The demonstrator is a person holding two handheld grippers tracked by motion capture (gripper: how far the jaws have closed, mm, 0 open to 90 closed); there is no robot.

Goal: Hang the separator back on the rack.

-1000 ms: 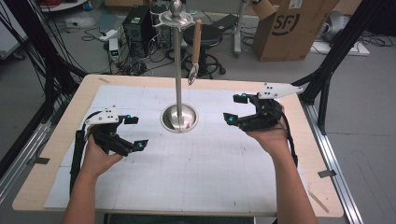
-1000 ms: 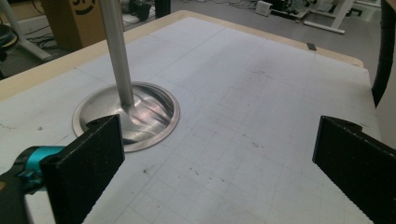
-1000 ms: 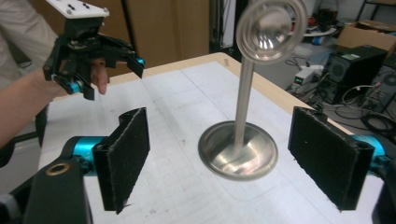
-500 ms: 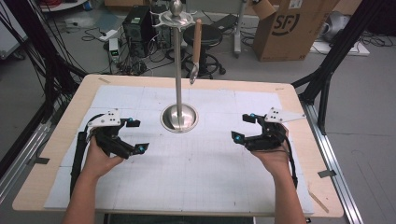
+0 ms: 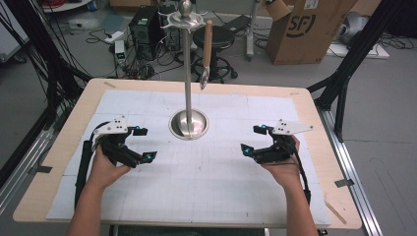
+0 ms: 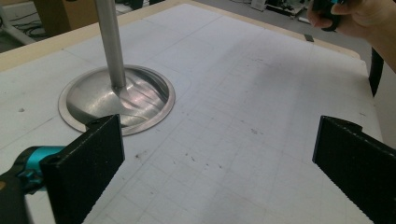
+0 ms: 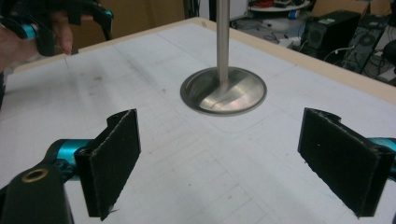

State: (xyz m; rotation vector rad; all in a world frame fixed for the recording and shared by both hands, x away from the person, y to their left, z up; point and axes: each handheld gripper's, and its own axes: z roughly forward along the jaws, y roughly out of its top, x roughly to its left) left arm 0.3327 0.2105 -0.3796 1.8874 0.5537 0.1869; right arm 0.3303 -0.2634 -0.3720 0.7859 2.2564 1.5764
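- Right tool (image 5: 259, 140): since the earlier high views it has come down and back toward the person, off the stand's side. Its jaws have just been opening; in the right gripper view they stand wide with only bare mat between them, nothing held.
- Left tool (image 5: 143, 143): about where it was in those earlier views, low over the bench (image 5: 59, 162). Jaws wide apart in the left gripper view, nothing between the pads.
- Judgement: both tools are empty and parked either side of the stand, so the spoon looks hung and released; this reads as a retreat or a rest between steps.
- Ahead of and between the tools: the stand's round steel base (image 5: 188, 125), apart from both, with its pole (image 5: 187, 73) upright.
- Beyond and above the tools: the wooden-handled spoon (image 5: 207, 51) hangs from the stand's top ring (image 5: 185, 19), bowl down, just right of the pole, clear of the bench.
- Room: open white mat (image 5: 206, 187) between and behind the tools. The right tool lies nearer its side edge of the bench than the left tool does to its own. The far edge is well past the base.
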